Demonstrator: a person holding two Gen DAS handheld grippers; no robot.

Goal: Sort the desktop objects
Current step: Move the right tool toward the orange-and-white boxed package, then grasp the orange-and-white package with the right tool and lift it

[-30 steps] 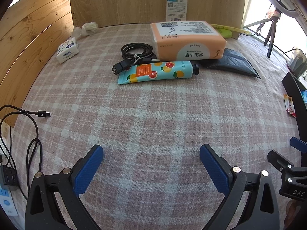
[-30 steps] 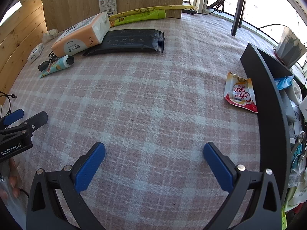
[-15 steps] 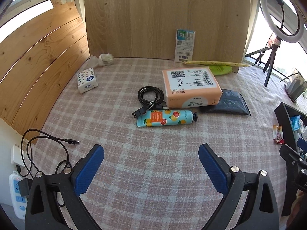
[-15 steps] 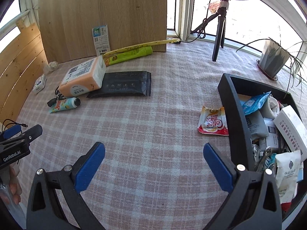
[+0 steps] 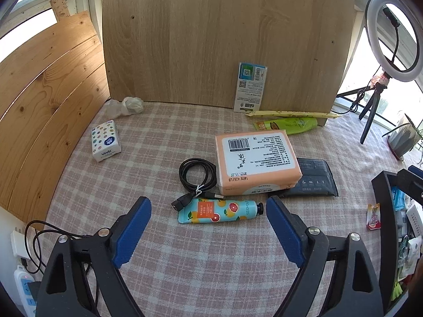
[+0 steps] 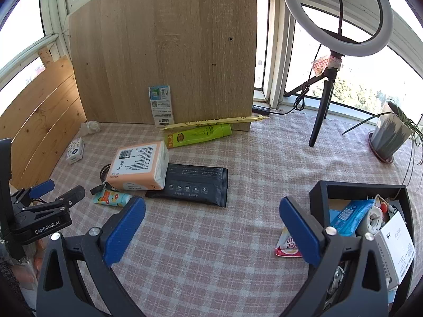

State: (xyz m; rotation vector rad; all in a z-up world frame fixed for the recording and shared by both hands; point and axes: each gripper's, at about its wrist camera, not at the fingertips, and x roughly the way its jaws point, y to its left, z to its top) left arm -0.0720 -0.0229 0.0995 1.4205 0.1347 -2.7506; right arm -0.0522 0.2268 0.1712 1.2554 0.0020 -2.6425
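Note:
My left gripper (image 5: 208, 211) is open and empty, held above the checked cloth. Just beyond it lie a teal hand cream tube (image 5: 219, 210), a coiled black cable (image 5: 197, 174), an orange tissue pack (image 5: 256, 166) and a black flat pack (image 5: 314, 182). My right gripper (image 6: 211, 211) is open and empty over the cloth. The black storage box (image 6: 318, 198) full of items sits to its right, with a red coffee sachet (image 6: 286, 245) beside it. The left gripper also shows in the right wrist view (image 6: 55, 192).
A small Vinda tissue pack (image 5: 105, 140), a green tube (image 5: 290, 124) and a yellow strip (image 5: 290, 114) lie near the upright wooden board (image 5: 227, 39). A ring light tripod (image 6: 325, 97) and a potted plant (image 6: 391, 137) stand at the right. A power strip (image 5: 23, 285) sits at the left edge.
Both grippers have risen and tilted up, so the objects look farther and the board, ring light and box interior have come into view. Both stay open.

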